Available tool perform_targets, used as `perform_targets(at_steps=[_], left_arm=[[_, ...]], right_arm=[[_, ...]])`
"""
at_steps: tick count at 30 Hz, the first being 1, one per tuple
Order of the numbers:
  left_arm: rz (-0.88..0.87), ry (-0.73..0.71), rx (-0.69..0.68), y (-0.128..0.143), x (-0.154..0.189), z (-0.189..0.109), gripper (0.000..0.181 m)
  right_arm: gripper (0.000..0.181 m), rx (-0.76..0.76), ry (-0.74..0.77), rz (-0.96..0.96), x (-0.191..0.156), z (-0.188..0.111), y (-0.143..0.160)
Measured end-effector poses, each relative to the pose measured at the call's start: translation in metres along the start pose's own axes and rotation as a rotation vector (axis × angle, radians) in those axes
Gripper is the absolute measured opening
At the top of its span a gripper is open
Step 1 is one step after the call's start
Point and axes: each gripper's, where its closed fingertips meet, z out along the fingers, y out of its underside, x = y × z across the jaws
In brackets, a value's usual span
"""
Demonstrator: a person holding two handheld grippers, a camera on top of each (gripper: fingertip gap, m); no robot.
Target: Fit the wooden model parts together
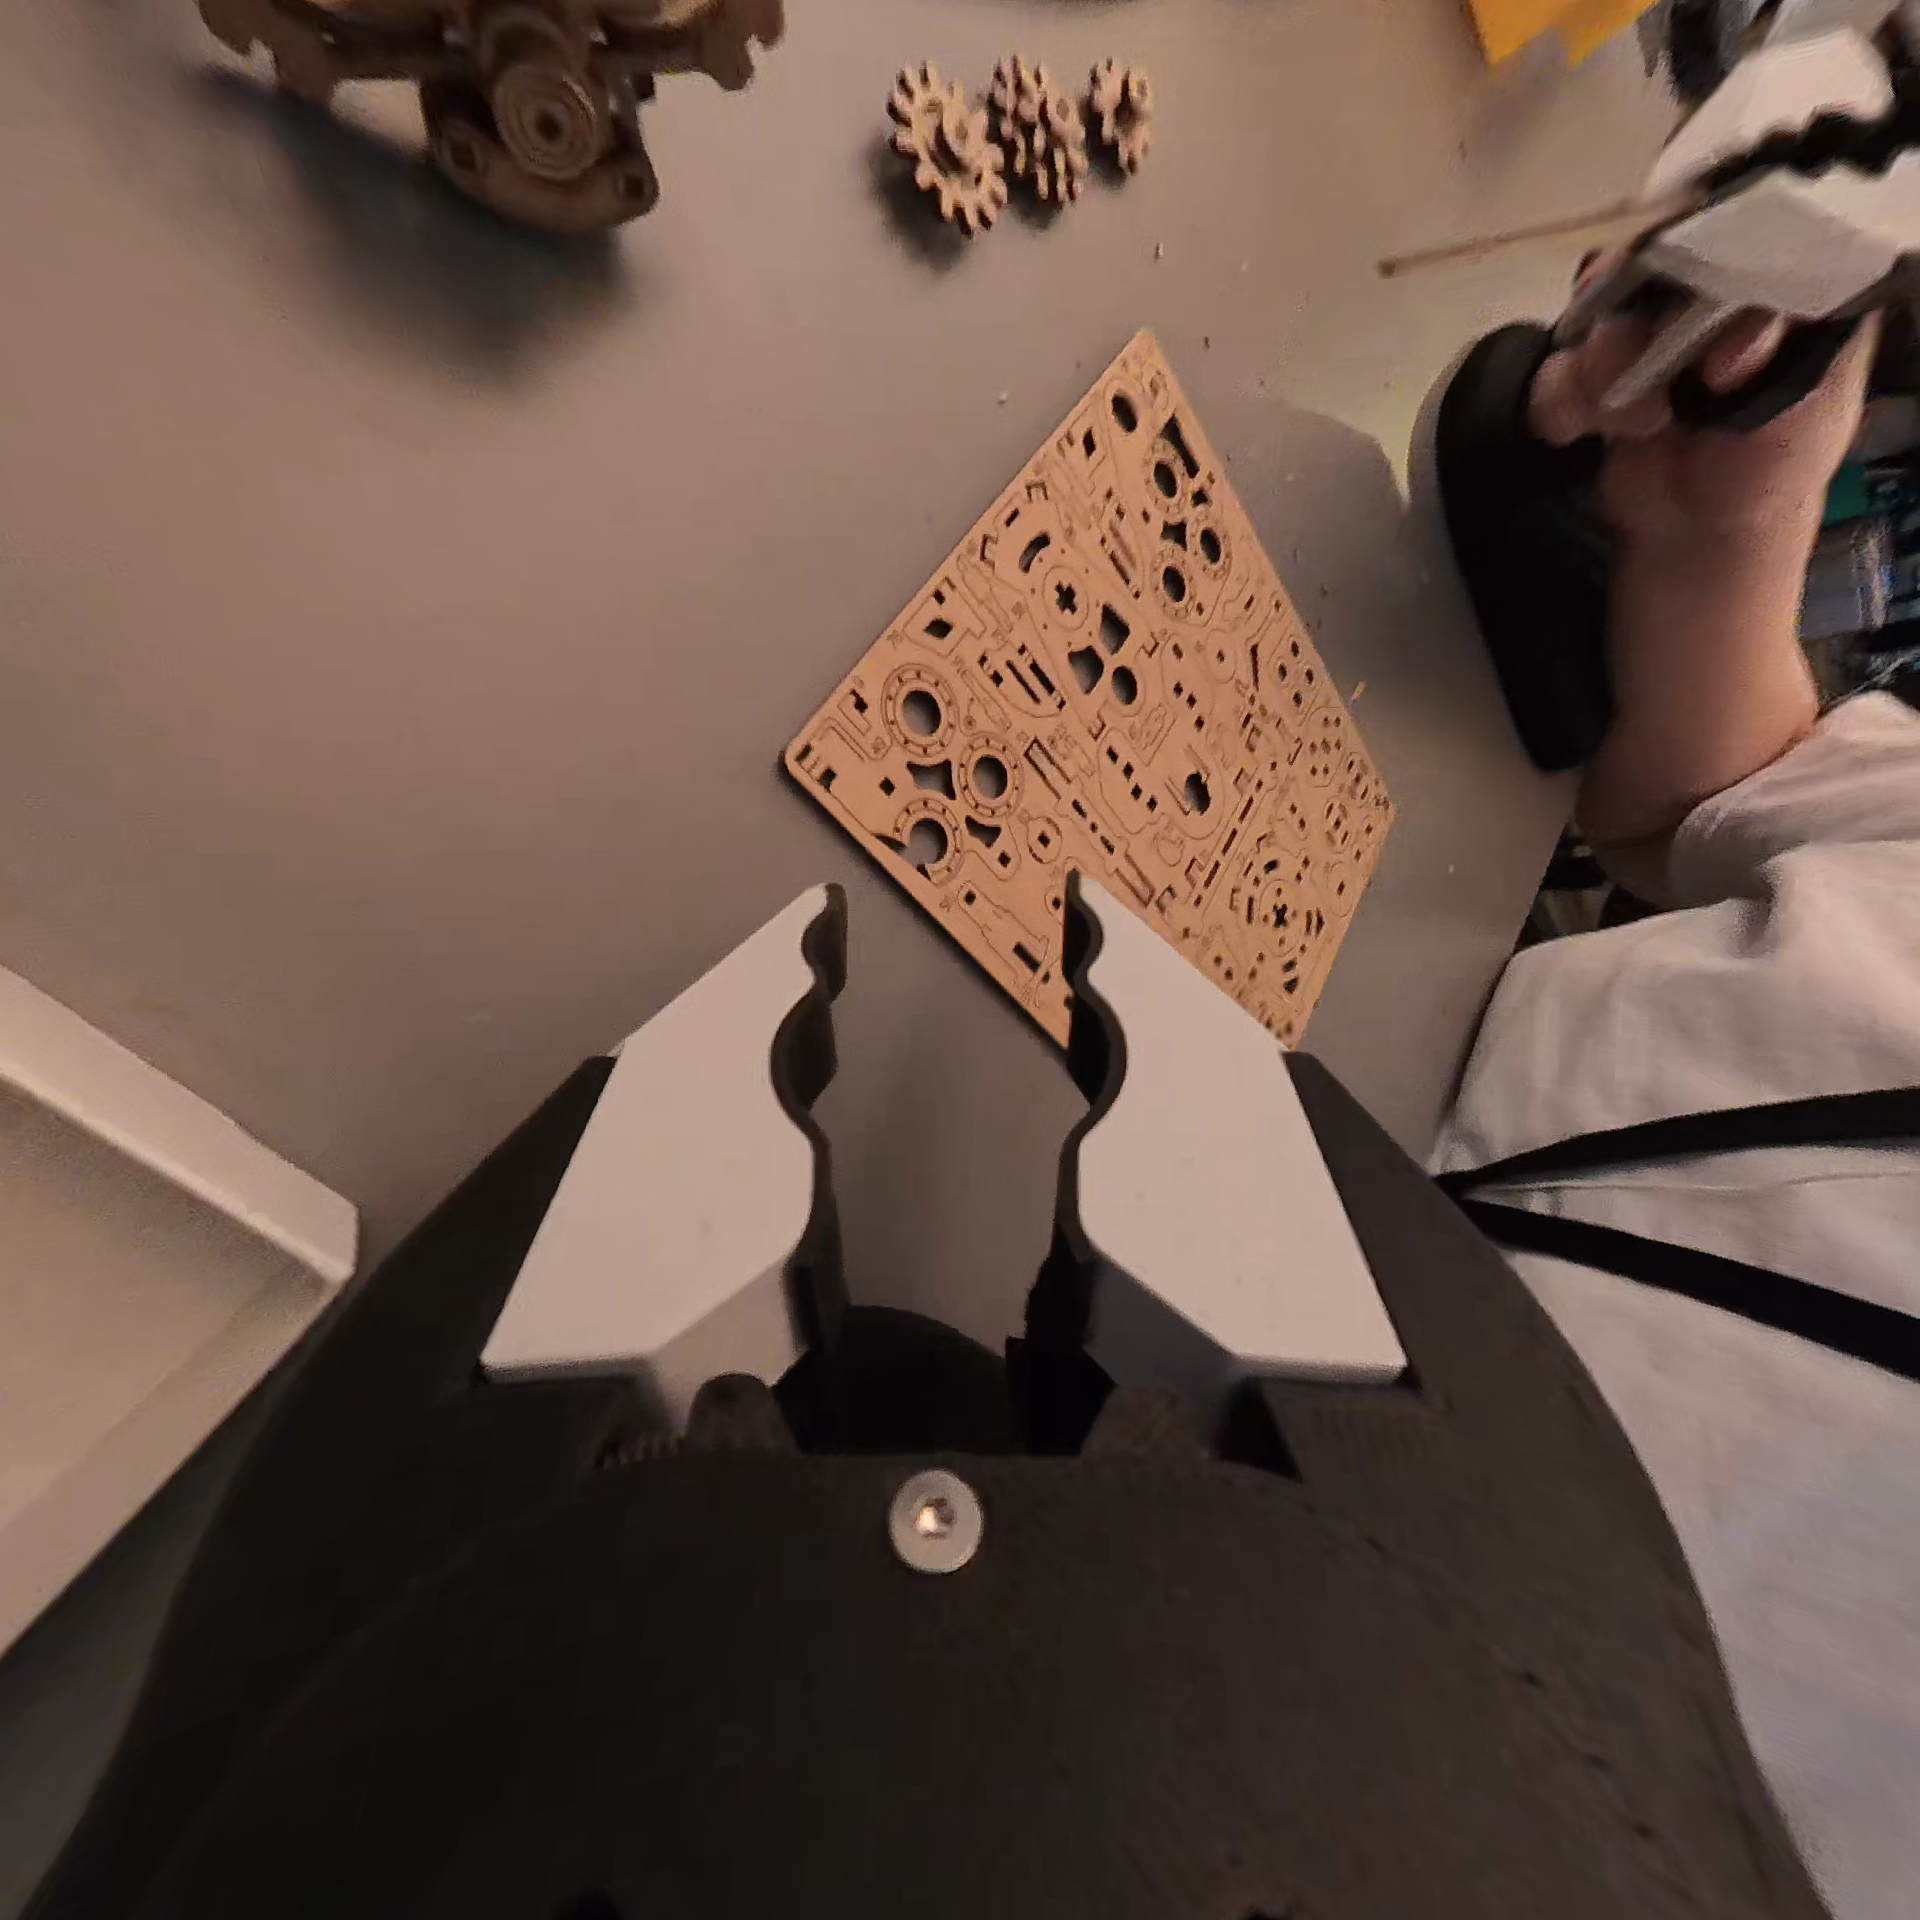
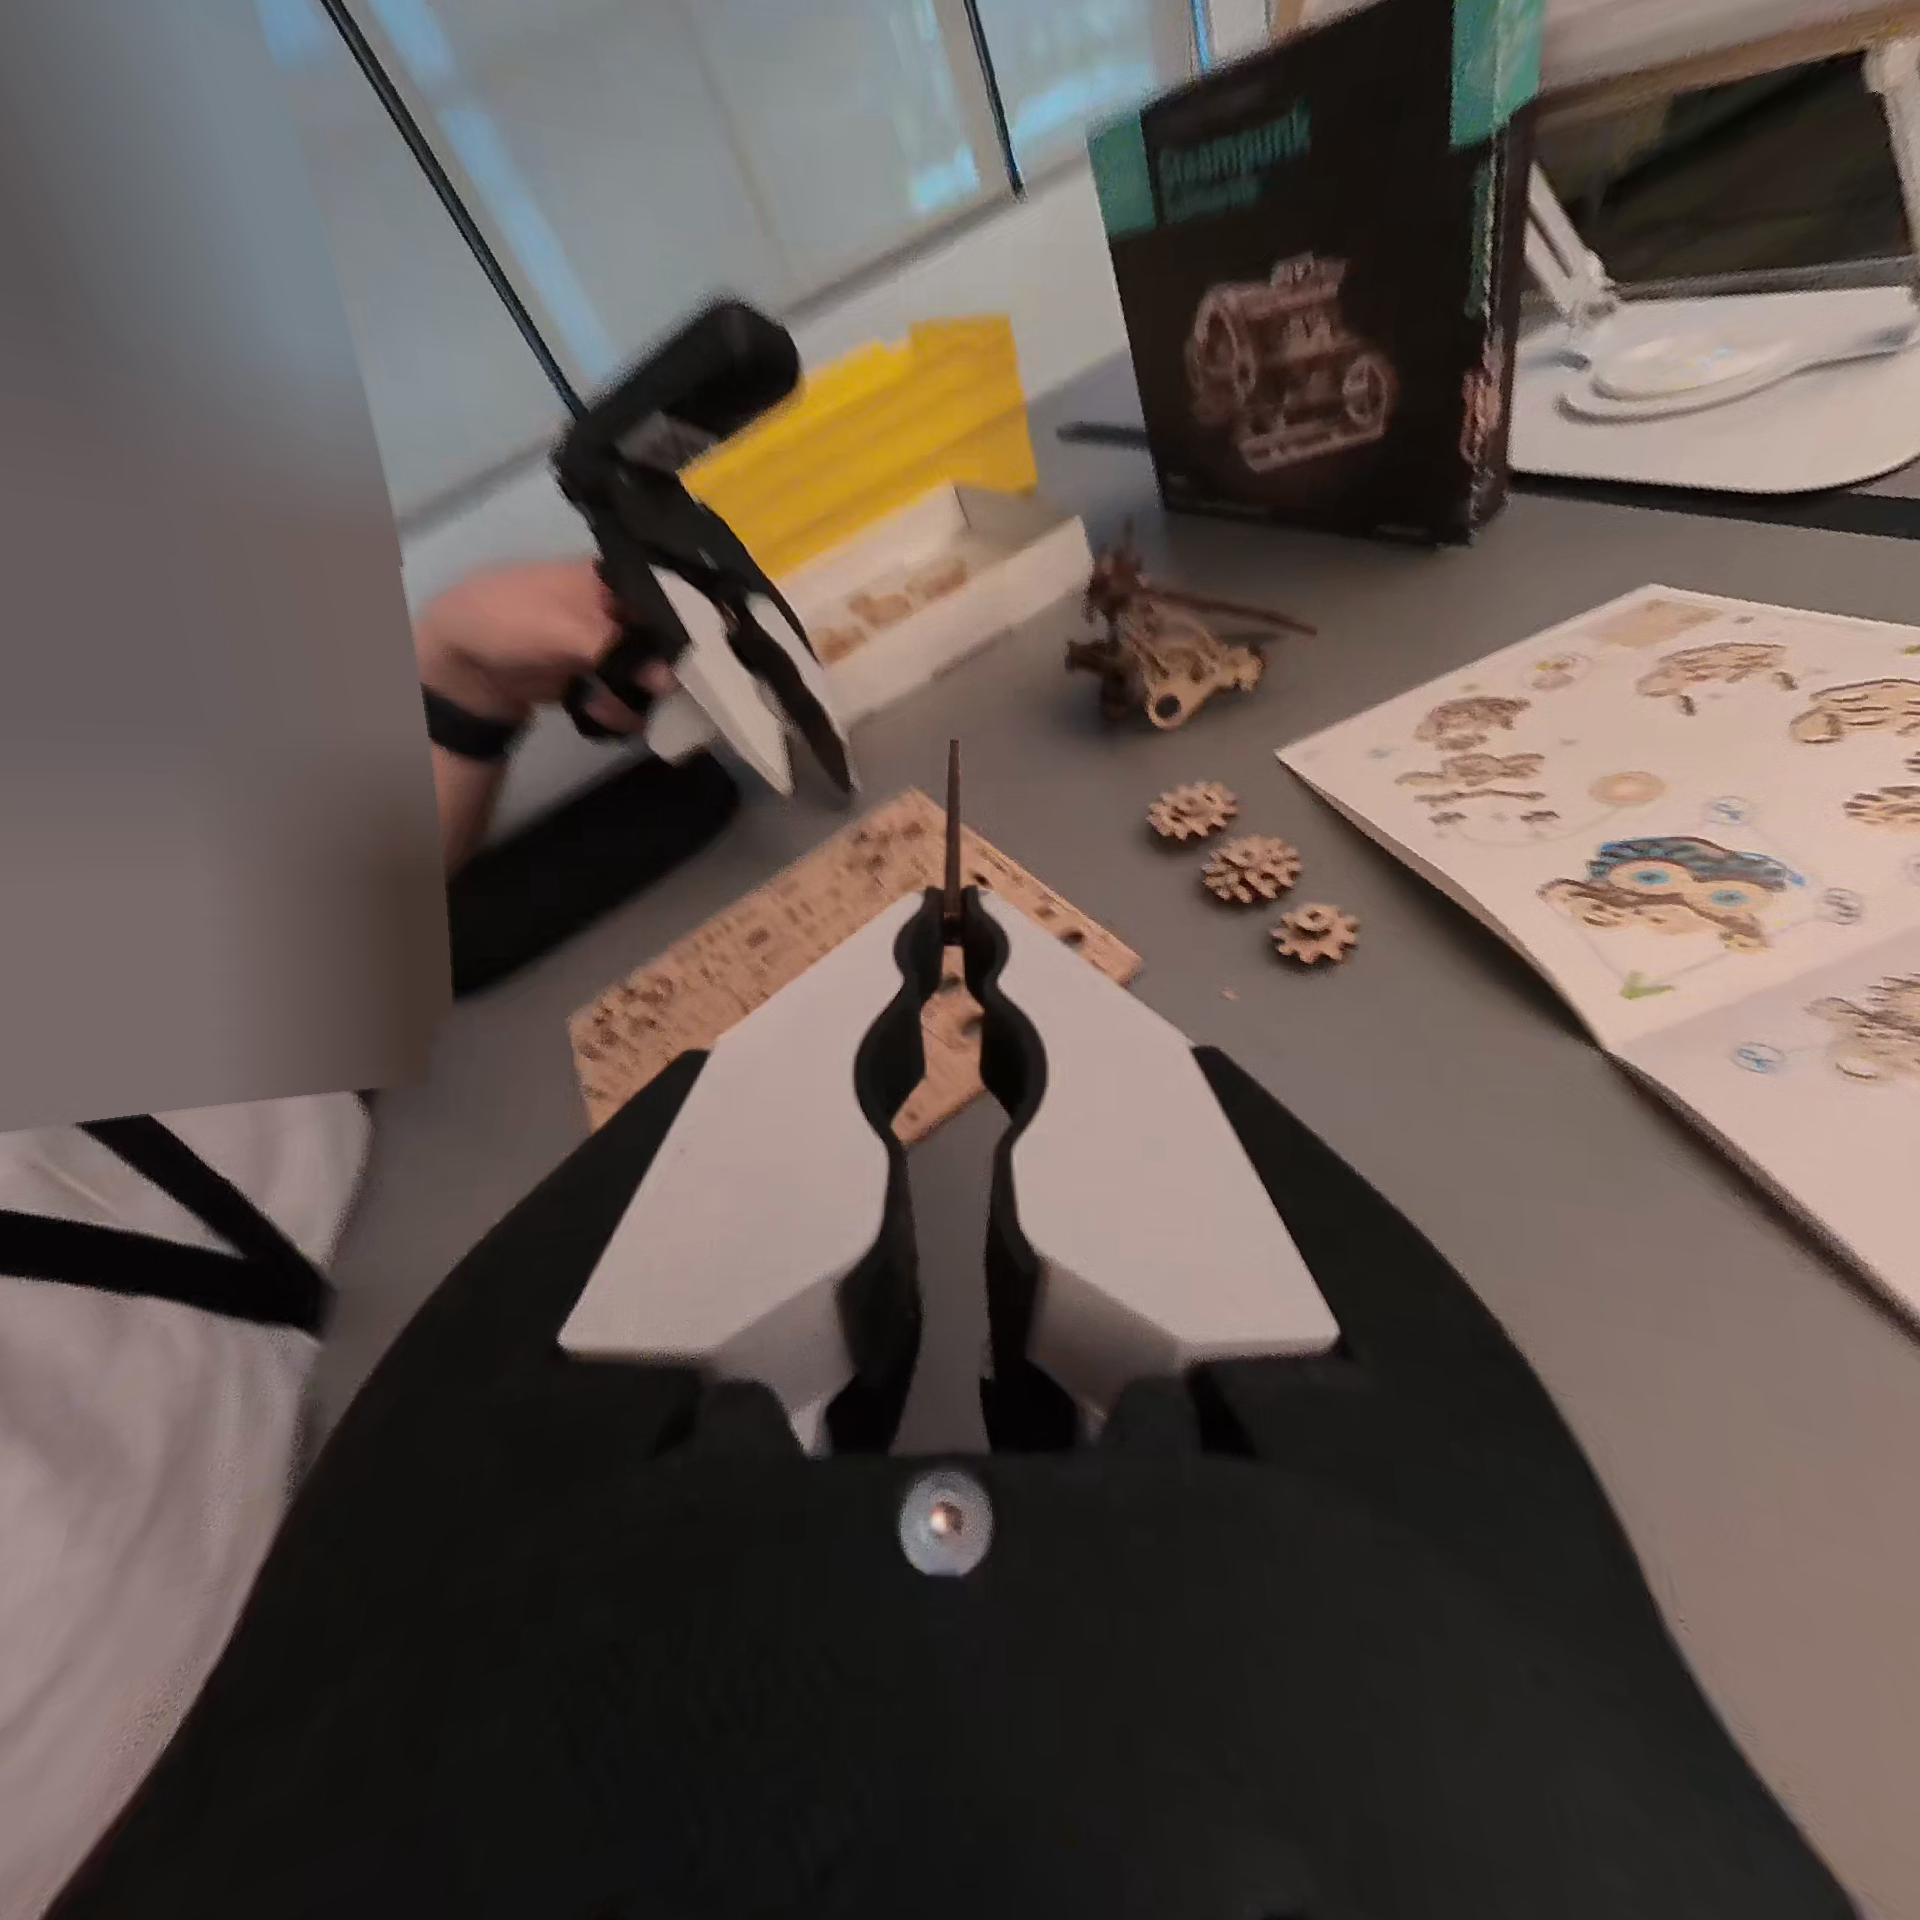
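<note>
The grey table (image 2: 1455, 1195) carries everything. Largest on it, to the right of the right gripper (image 2: 948, 909), lies an open instruction sheet (image 2: 1621, 883). Far ahead stands a dark box (image 2: 1309, 312) with a teal top, and a yellow folder (image 2: 883, 436) and a white tray (image 2: 935, 592) lie ahead to the left. Directly under both grippers' tips lies the flat wooden sheet (image 1: 1091, 707) of cut-out parts. Beyond it sits the half-built wooden model (image 2: 1153, 644), and three small gears (image 2: 1247, 868) lie in a row between the wooden sheet and the instruction sheet.

The left gripper (image 1: 951, 899) hovers above the near corner of the wooden sheet, tilted down, its fingers apart with nothing between them. The right gripper, held low over the same sheet, is pinched on a thin wooden stick (image 2: 952, 821) that points straight ahead past its tips.
</note>
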Motion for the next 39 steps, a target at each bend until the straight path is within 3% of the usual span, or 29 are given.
perform_targets(at_steps=[4,8,11,17,23,26,30,39], left_arm=[[-0.07,0.032,0.109,-0.01,0.008,-0.014,0.039],[-0.087,-0.042,0.121,0.008,0.017,-0.024,0.039],[-0.106,-0.156,0.092,0.025,0.014,-0.026,0.038],[0.097,-0.493,-0.001,0.048,-0.003,-0.027,0.0],[-0.04,-0.309,-0.017,0.061,0.017,-0.001,0.0],[-0.083,-0.285,-0.025,0.065,0.016,0.004,0.0],[-0.115,-0.225,-0.016,0.064,0.022,0.011,0.0],[-0.184,-0.107,0.038,0.058,0.031,0.021,0.0]], right_arm=[[0.001,0.095,-0.061,0.171,0.005,-0.005,-0.008],[0.001,0.094,0.019,0.093,0.015,-0.015,-0.013],[0.001,-0.028,0.12,-0.016,0.025,-0.02,-0.003],[0.001,-0.224,0.048,0.089,0.021,-0.027,0.024],[0.001,-0.354,0.048,0.14,0.022,-0.05,0.041],[0.001,-0.411,-0.005,0.195,0.014,-0.059,0.05],[0.001,-0.49,-0.03,0.24,0.013,-0.057,0.068],[0.001,-0.511,-0.068,0.291,0.011,-0.046,0.078]])
